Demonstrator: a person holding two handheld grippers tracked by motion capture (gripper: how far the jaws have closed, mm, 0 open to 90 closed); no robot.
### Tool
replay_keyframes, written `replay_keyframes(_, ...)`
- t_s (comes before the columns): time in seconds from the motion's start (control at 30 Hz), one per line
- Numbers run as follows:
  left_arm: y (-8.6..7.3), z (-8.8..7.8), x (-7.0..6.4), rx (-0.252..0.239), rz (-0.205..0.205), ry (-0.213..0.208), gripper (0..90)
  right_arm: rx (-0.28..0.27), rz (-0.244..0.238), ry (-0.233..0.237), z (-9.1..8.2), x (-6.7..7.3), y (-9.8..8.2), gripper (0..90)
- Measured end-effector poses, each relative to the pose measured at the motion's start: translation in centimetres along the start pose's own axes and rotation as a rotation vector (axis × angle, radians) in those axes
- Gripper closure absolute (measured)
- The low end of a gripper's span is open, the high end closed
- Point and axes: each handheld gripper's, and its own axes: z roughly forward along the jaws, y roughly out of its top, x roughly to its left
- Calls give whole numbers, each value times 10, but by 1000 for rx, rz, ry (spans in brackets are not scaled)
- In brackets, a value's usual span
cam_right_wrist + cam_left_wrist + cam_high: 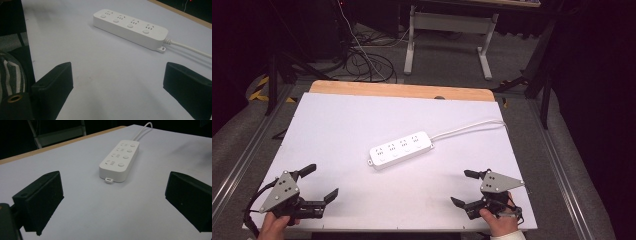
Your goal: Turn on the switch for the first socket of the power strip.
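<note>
A white power strip (401, 149) with several sockets and round buttons lies near the middle of the white table top (342, 125). Its white cable (472, 126) runs off to the right edge. My left gripper (322, 181) rests at the front left, open and holding nothing, well short of the strip. My right gripper (464, 187) sits at the front right, also open and holding nothing. The left gripper view looks along the strip (120, 160) from its end with the small tab, between wide-apart jaws. In the right gripper view the strip (130, 27) lies crosswise ahead, cable (190, 48) leading right.
A wooden strip (402, 91) edges the table's far side. Beyond it stand a white desk frame (447, 35) and loose cables (362, 60) on the floor. Metal rails (557, 160) run along both sides of the table.
</note>
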Motion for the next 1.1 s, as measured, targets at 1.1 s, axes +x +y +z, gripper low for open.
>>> replay_keyframes(1.1,-1,0,2,4,-12,2,21,35,-58,9,20,-16,67,98)
